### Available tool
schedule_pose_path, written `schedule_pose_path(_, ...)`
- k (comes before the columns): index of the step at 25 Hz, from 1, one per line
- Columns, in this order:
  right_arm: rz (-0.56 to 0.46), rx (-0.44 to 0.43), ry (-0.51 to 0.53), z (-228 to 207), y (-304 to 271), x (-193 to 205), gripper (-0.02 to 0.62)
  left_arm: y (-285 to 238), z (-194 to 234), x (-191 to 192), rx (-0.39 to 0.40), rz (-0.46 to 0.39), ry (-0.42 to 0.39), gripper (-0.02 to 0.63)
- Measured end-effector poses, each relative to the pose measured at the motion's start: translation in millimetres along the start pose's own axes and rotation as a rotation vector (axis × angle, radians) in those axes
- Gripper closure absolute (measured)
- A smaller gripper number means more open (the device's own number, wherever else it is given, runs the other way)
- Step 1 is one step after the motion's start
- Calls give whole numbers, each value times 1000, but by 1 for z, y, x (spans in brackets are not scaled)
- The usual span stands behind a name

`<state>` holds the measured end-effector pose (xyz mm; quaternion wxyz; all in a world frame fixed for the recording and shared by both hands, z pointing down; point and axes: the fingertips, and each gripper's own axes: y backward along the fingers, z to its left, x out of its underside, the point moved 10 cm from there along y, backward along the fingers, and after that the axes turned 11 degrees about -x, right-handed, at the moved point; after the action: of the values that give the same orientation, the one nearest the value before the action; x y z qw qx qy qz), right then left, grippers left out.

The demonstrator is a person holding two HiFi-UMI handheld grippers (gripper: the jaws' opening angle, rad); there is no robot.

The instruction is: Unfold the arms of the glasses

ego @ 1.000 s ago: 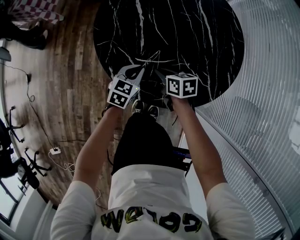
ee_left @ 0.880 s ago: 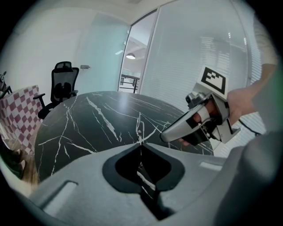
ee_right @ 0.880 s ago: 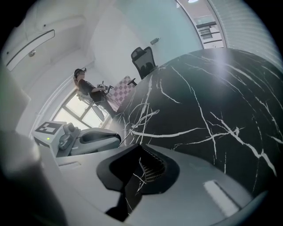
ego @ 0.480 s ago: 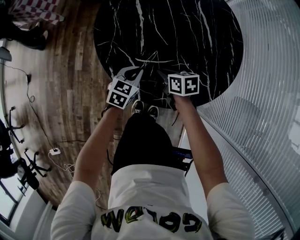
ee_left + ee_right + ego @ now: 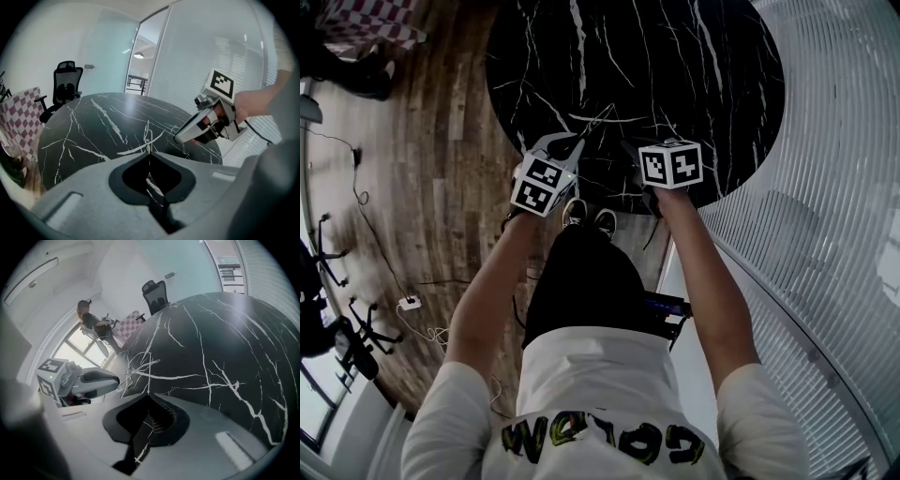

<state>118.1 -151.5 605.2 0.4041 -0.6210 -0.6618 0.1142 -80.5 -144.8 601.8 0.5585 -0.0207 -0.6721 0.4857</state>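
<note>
**Desk:** What's closest in?

**Operator:** My left hand-held gripper [image 5: 149,153]. Its jaws are pressed together on the thin wire frame of the glasses [image 5: 149,138], and the wire stands straight up out of the seam between the tips.

**Desk:** And the other one?

**Operator:** My right hand-held gripper [image 5: 149,393] is clamped as well. The jaws meet, and a fine wire runs up out of the seam towards the loops of the frame. I read that wire as one arm of the glasses, pinched there. The two tips sit near each other without touching, and both are angled downward.

**Desk:** So where is the pair itself?

**Operator:** It's strung between my two tips, over the near edge of the table [image 5: 694,56], a round black marble top with white veins. I cannot tell whether the frame touches the marble.

**Desk:** What's further out?

**Operator:** Past the far rim I see a black office chair [image 5: 65,86], with a checked cloth [image 5: 21,117] just beside it. There's wooden floor [image 5: 441,169] to my left of the table and a slatted wall [image 5: 844,169] curving round on my right. Farthest off, a person [image 5: 88,318] sits by a window [image 5: 89,350].
</note>
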Motion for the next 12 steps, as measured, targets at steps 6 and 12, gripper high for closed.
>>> schedule_pose_path(6,68,28,61,-3,7,1,589,3,-2,3,20,25,-2,598)
schedule_pose_path(12,110,55,139,-5,13,1,589,5,-7,5,34,40,6,598)
